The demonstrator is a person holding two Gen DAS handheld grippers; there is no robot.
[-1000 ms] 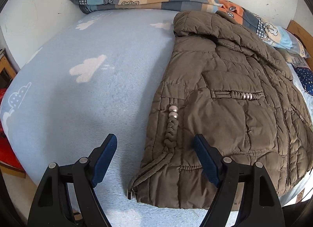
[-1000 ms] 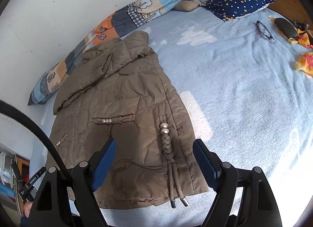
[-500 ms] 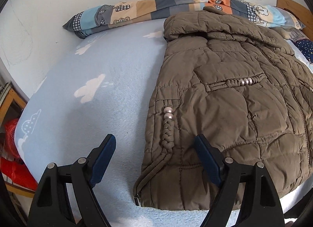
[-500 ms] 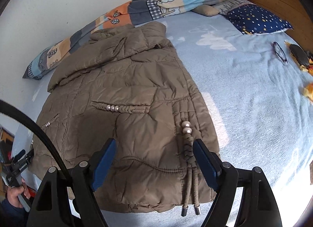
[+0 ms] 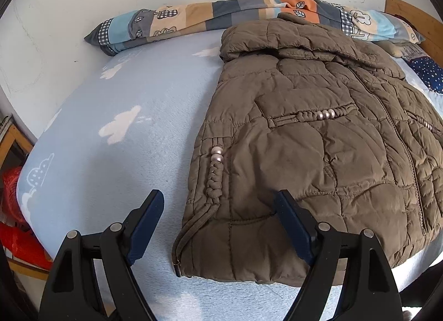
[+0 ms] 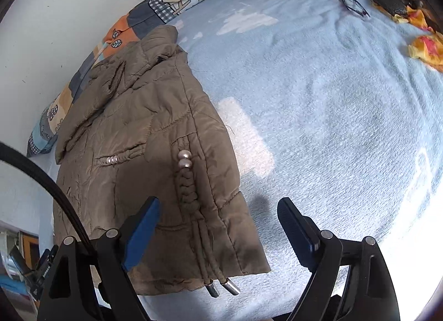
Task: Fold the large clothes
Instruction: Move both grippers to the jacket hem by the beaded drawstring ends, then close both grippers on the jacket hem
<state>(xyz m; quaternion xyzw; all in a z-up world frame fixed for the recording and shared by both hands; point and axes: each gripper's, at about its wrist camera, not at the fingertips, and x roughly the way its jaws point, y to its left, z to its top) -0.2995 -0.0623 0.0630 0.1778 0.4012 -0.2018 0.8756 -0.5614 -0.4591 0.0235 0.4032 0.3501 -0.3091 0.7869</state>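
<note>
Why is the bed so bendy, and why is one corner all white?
Both views bulge because of the fisheye lens, so the bed looks curved. In the right wrist view, bright light washes out the blanket at lower right, and the coat looks slightly blurred.

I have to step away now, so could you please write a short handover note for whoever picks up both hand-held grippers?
Left hand-held gripper: open, empty, over the jacket's left hem corner.
Right hand-held gripper: its jaws have just been opening, nothing gripped, over the right hem corner by the drawcord tips.
Jacket lies flat, front up, on the blue bed sheet, collar toward the wall.
Done: jacket laid out.
Left: every fold.
</note>
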